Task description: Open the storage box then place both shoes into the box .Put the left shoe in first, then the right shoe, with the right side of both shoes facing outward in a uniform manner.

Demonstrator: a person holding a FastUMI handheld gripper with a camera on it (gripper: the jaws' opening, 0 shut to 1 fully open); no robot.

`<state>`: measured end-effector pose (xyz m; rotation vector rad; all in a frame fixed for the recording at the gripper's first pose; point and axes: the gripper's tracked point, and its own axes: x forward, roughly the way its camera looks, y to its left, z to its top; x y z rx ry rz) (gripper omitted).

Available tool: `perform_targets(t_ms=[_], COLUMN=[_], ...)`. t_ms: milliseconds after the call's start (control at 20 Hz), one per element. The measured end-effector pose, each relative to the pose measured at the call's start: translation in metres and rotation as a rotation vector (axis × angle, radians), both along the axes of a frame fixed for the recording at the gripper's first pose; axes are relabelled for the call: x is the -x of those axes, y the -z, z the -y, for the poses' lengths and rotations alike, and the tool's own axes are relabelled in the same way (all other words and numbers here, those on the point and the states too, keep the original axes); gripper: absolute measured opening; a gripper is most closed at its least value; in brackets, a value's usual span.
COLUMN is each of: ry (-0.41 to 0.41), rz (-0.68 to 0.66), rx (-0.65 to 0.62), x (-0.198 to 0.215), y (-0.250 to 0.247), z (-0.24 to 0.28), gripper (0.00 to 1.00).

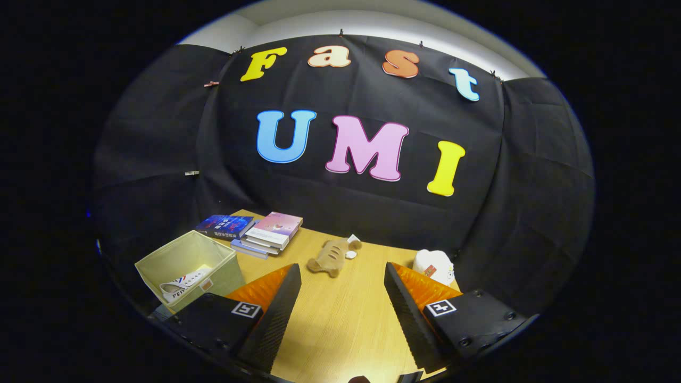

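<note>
My gripper [340, 314] is spread wide with nothing between its two black ribbed fingers [276, 314], each backed in orange and carrying a small square marker on its black mount. Bare wood-grain desk [340, 330] lies in the gap between them and just ahead of them.

Off beside my left finger stands the pale green fabric storage box [186, 268], open at the top, close to the desk's near left corner. Inside it I see a white shoe with red and blue stripes [183, 284], lying against the box's near wall; I cannot tell which way it faces or whether it is the left or the right one.

Beyond the fingers, roughly between them and a little to the left, a tan plush toy with darker stripes [331, 256] lies on the desk, with a small white piece just beside it. Beyond my right finger, near the desk's far right edge, sits a white rounded plush object with a small red patch [433, 266].

Farther back on the left, behind the box, a stack of books [271, 234] rests on the desk, a pink-covered one on top, and a dark blue book [224, 226] lies touching the stack's left side
</note>
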<state>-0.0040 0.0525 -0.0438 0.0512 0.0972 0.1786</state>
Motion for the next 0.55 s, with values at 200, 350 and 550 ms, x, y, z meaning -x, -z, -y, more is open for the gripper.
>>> perform_targets(t_ms=[200, 350, 550], ry=[0.024, 0.018, -0.032], rz=[0.045, 0.072, 0.106], rx=[0.007, -0.006, -0.023], x=[0.014, 0.024, 0.036], y=[-0.018, -0.034, -0.047], z=[-0.007, -0.014, -0.026], gripper=[0.98, 0.98, 0.98])
